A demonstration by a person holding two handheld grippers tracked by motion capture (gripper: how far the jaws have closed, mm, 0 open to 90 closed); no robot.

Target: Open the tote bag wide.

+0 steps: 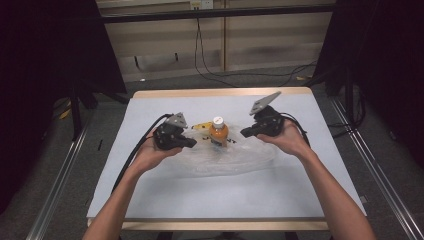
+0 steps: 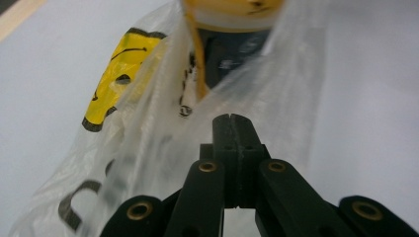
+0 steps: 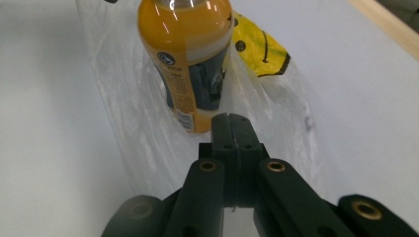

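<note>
Upright near the middle of the light blue table cover (image 1: 165, 195) stands an orange juice bottle (image 1: 218, 133) with a white cap, inside a clear plastic bag (image 1: 235, 159) printed in yellow and black. Each side of the bag is pinched: the left gripper (image 1: 191, 143) has its jaws pressed together on the film, and the right gripper (image 1: 244, 133) likewise on the opposite side.

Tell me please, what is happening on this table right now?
A person holds a gripper in each hand, one on each side of an orange bottle that stands upright on the table inside a clear plastic bag. The left gripper and the right gripper both have their jaws shut, each apparently pinching an edge of the bag.
</note>
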